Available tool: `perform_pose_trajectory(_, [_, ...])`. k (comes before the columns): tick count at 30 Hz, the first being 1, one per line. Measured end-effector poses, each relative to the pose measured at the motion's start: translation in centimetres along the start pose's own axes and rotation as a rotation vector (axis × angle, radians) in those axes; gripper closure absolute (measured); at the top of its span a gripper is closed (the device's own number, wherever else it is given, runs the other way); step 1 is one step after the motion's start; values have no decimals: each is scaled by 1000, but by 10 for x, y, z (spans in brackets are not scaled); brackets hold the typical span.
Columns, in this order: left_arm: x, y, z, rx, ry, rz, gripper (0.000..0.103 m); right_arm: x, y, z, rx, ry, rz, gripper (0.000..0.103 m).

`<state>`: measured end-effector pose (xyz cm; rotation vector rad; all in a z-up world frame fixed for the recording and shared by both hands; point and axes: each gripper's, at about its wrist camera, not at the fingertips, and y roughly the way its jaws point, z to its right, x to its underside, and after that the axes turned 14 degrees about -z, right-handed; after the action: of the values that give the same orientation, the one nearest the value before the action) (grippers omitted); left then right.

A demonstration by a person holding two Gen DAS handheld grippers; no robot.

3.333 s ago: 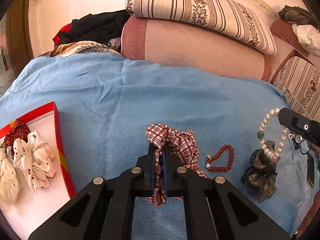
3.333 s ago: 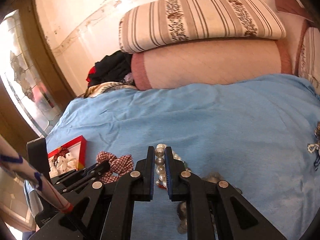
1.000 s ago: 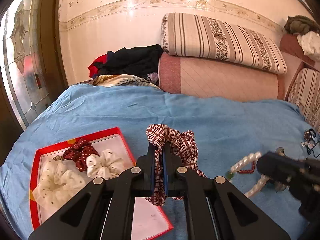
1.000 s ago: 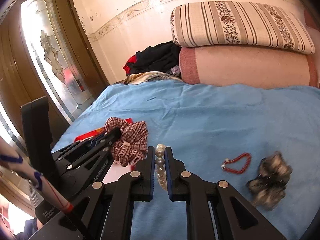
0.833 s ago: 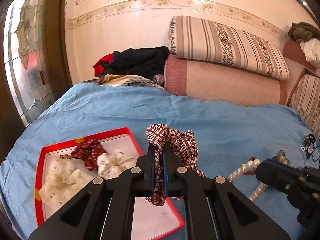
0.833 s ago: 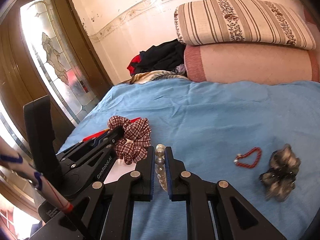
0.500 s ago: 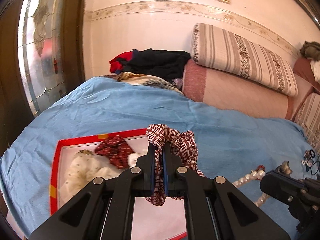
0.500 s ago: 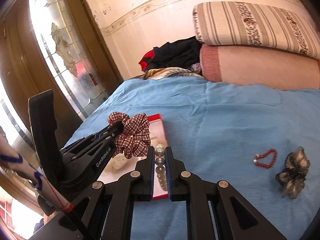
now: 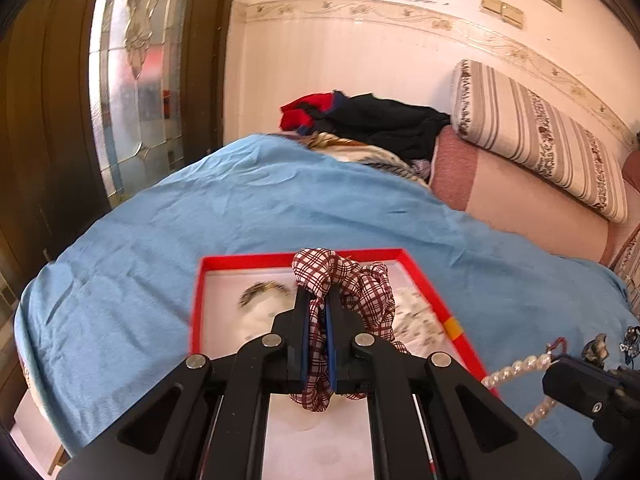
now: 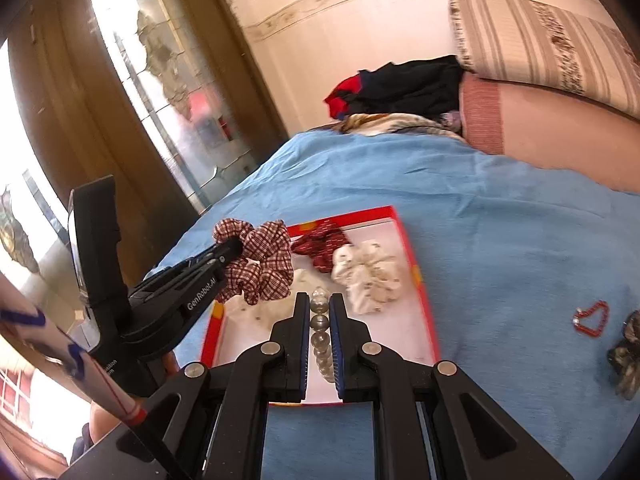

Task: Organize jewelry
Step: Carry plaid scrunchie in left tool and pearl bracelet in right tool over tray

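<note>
"GenRobot.AI" on left gripper [image 10: 234, 249] side, nothing else legible

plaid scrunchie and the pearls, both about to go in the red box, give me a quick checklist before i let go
1. Left gripper shut on the plaid scrunchie: ok.
2. Right gripper shut on the pearl bracelet: ok.
3. Scrunchie over the red box, not over the blue blanket: ok.
4. Pearls over the box: cannot tell; the left view shows the strand hanging near the box's right rim.
5. Bare floor left in the box beside the white scrunchie and dark red scrunchie: ok.
6. Height of both items above the box floor: cannot tell.
</note>
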<state>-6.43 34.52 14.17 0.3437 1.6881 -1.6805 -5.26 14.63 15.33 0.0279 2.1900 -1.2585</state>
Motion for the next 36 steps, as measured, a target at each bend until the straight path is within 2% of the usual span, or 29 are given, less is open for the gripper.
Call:
perform_pose_trajectory(8, [9, 9, -35, 20, -64, -73, 97, -9, 34, -25, -59, 0, -56, 93])
perform_pose_trajectory(11, [11, 17, -39, 31, -84, -111, 97, -11, 46, -30, -72, 7, -80, 93])
perform_pose_trajectory(16, [16, 16, -37, 22, -82, -119, 97, -10, 60, -31, -69, 11, -110, 93])
perform_pose_trajectory(25, [21, 33, -33, -25, -75, -188, 97, -7, 76, -4, -20, 54, -141, 93])
perform_pose_trajectory(36, [24, 44, -29, -89, -60, -223, 96, -6, 82, 23, 23, 99, -142, 93])
